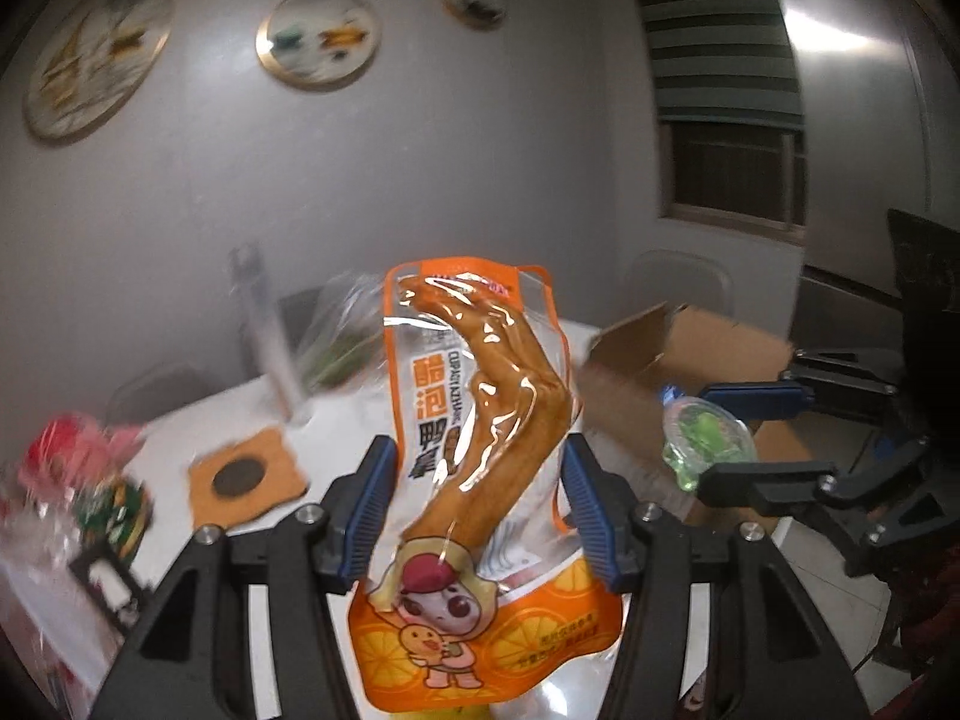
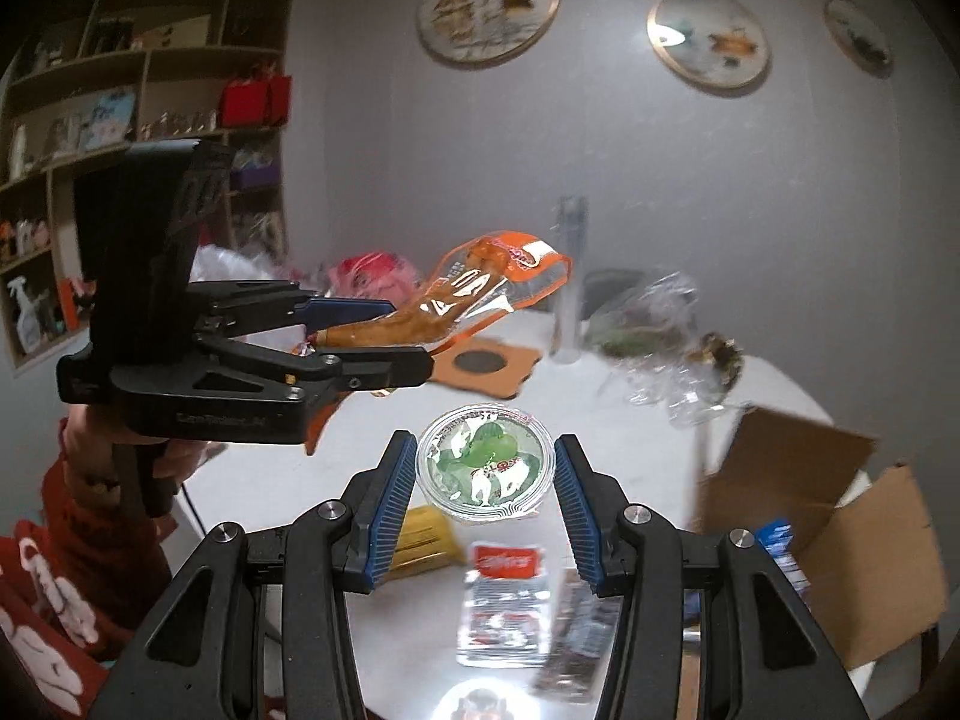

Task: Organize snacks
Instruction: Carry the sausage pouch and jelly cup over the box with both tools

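Note:
My left gripper (image 1: 477, 480) is shut on an orange packet with a brown duck foot (image 1: 480, 420) and holds it up above the white table (image 1: 336, 438). The packet also shows in the right wrist view (image 2: 474, 294), pinched in the left gripper (image 2: 396, 336). My right gripper (image 2: 485, 471) is shut on a small clear jelly cup with green fruit (image 2: 486, 462), held in the air above the table. In the left wrist view the right gripper (image 1: 726, 426) holds the cup (image 1: 705, 438) in front of an open cardboard box (image 1: 708, 354).
The cardboard box (image 2: 798, 516) stands at the table's right edge. Loose snack packets (image 2: 504, 594) and a yellow pack (image 2: 420, 540) lie on the table below my right gripper. A cork coaster (image 2: 480, 363), clear wrapped plants (image 2: 648, 318), a red and pink bag (image 1: 66, 456) and shelves (image 2: 120, 90) are around.

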`<state>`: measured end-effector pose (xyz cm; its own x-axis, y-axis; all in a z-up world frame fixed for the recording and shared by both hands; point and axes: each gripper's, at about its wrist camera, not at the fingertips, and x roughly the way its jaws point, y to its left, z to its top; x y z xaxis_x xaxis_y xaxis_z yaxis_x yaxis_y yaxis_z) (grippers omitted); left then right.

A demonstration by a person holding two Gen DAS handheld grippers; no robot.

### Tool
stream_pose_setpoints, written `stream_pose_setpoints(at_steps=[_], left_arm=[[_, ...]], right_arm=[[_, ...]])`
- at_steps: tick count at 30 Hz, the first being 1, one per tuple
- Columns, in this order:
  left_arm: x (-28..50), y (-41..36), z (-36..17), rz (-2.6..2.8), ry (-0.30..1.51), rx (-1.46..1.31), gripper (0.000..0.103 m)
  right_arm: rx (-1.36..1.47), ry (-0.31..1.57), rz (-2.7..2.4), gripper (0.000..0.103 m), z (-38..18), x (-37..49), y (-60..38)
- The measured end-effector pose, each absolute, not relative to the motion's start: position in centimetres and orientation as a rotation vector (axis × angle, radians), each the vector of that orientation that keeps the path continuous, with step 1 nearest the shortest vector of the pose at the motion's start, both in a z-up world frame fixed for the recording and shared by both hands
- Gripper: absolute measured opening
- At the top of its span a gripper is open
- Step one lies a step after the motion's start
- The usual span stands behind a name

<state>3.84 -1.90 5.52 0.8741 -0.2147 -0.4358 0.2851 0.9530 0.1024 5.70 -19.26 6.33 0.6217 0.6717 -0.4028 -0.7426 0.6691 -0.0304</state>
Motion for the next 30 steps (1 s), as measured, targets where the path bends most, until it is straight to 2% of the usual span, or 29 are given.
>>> stream_pose_setpoints(at_steps=[6,11,19,30], left_arm=[[6.7,-7.8,8.0,-0.398,0.433,0.215,0.053],[9.7,-12.9,8.2,-0.489,0.473,0.248,0.053],[14.4,-19.0,4.9,-0.582,0.620,0.303,0.053],[19.2,-21.2,2.0,-0.579,0.772,0.355,0.053]], right_arm=[[-0.149,0.394,0.682,0.043,7.4,7.9,-24.8],[-0.132,0.443,0.613,0.043,6.2,10.0,-28.3],[-0.190,0.529,0.608,0.043,2.2,12.2,-29.5],[-0.300,0.543,0.598,0.043,0.9,14.0,-27.8]])
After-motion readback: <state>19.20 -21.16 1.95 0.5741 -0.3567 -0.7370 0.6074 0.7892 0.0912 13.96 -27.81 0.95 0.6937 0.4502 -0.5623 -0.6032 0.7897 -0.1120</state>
